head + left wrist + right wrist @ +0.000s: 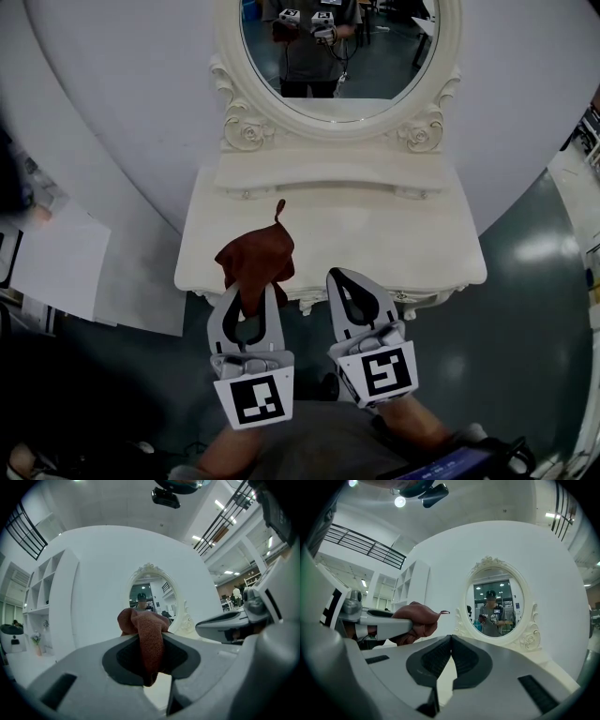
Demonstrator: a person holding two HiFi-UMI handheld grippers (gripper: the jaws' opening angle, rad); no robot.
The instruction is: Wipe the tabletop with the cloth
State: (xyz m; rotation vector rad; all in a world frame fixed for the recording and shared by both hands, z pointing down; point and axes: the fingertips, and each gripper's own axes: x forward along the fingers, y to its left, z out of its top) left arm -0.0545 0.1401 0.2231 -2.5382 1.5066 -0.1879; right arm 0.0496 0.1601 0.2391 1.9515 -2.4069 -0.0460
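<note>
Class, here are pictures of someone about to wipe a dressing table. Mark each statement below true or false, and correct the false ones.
1. The left claw is shut on the reddish-brown cloth. True.
2. The right claw grips a corner of the cloth. False: its jaws are shut together on nothing, beside the cloth.
3. The cloth lies spread flat on the table. False: it is bunched up and pinched in the left claw at the table's front edge.
4. An oval mirror in an ornate white frame stands at the back of the white table. True.
</note>
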